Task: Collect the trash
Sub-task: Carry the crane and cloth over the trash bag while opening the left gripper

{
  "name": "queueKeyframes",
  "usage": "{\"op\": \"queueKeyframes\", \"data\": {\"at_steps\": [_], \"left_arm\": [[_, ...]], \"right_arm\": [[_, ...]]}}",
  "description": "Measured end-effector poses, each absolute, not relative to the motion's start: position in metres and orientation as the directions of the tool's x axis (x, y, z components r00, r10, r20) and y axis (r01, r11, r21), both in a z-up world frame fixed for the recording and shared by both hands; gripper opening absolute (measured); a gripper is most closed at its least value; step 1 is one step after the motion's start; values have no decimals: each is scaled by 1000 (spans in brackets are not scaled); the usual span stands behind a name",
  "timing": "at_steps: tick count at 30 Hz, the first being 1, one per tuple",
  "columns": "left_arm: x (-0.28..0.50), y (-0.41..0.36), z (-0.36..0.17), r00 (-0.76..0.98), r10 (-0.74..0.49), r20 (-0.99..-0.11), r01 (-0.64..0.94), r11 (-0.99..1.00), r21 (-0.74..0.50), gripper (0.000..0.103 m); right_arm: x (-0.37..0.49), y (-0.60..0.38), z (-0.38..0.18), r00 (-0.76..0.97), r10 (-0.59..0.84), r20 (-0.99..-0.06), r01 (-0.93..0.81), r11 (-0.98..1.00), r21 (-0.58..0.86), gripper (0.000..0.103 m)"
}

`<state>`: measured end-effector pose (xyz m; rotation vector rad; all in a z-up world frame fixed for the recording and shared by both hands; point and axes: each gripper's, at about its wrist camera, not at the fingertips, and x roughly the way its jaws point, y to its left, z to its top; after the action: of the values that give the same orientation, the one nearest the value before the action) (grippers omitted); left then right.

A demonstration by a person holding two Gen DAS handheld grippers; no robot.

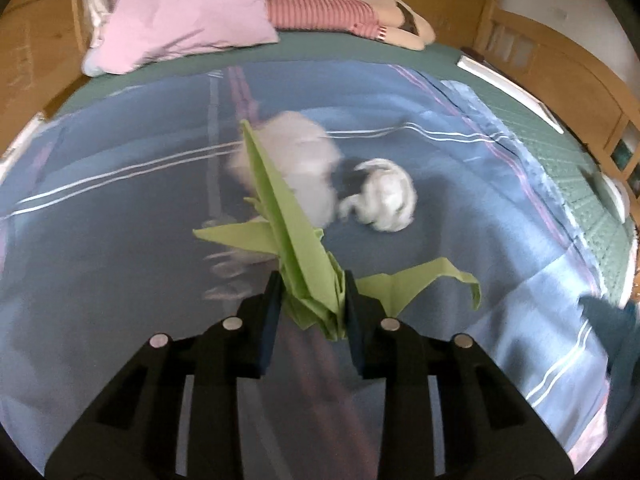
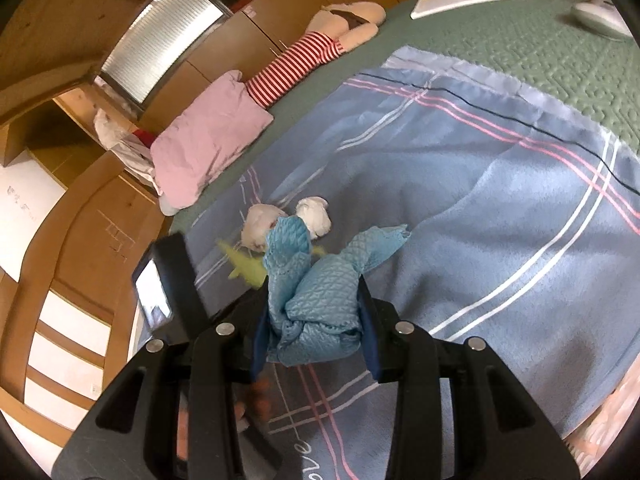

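Left wrist view: left gripper (image 1: 310,300) is clamped on a green folded paper piece (image 1: 292,240), an origami-like shape; its long point runs up toward 12 o'clock and a wing sticks out toward 3 o'clock. Beyond it, at 12 o'clock, a blurred white crumpled wad (image 1: 296,168) lies on the blue plaid blanket (image 1: 120,220). A second white crumpled tissue (image 1: 384,196) sits just beside the wad at about 1 o'clock. Pink pillow (image 1: 180,24) at 11 o'clock on the green bed cover (image 1: 560,152), with a red-striped doll (image 1: 320,12) next to it.

Right wrist view: right gripper (image 2: 314,320) holds a scrunched blue textured cloth or paper towel (image 2: 316,280), bunched between the fingers with loose ends fanning toward 12 and 1 o'clock. Past it at 11 o'clock, two white crumpled wads (image 2: 260,226) (image 2: 316,216) lie close together on the blanket (image 2: 480,240). The green paper (image 2: 244,268) shows at 10 o'clock, and the other gripper's black body (image 2: 176,280) is just left of it. Pillow (image 2: 208,148) and striped doll (image 2: 304,60) lie further back.
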<state>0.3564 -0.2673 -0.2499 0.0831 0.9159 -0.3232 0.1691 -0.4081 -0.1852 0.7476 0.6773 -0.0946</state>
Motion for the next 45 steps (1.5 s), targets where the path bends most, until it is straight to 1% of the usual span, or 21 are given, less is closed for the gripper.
{"op": "queueKeyframes", "data": {"at_steps": [5,11,17,21,24,29,33,37,41,45], "left_arm": [[331,-228,-224,613,-193,-766,263,964,-33,31],[292,-185,-176,679,-176,-712,240,971,-11,31],[246,-161,-126,736,-208,-644,264,964,-9,31],[211,-164,-104,744,-259,-616,319,948,-13,31],[178,-178,-93,730,-331,-597,393,919,-30,31],[120,-221,-83,678,-459,-574,539,842,-37,31],[73,-263,-81,601,-559,-571,660,750,-38,32],[32,-302,-83,526,-631,-570,752,658,-34,32],[4,-332,-91,464,-668,-582,812,583,-22,32],[-15,-355,-97,437,-681,-588,840,542,-2,32]], "right_arm": [[166,-402,-175,811,125,-571,293,758,583,39],[156,-386,-158,847,64,-527,270,803,532,39],[110,-373,-138,859,40,-510,276,803,528,39],[56,-369,-114,862,-17,-506,300,822,483,39],[15,-375,-101,867,-59,-495,325,819,473,39],[-71,-384,-84,854,-194,-483,427,792,436,39],[-125,-394,-82,823,-283,-493,510,751,419,39],[-176,-408,-84,780,-377,-500,595,694,405,39],[-209,-418,-87,746,-444,-496,651,643,403,39],[-225,-425,-91,732,-472,-492,673,613,414,39]]}}
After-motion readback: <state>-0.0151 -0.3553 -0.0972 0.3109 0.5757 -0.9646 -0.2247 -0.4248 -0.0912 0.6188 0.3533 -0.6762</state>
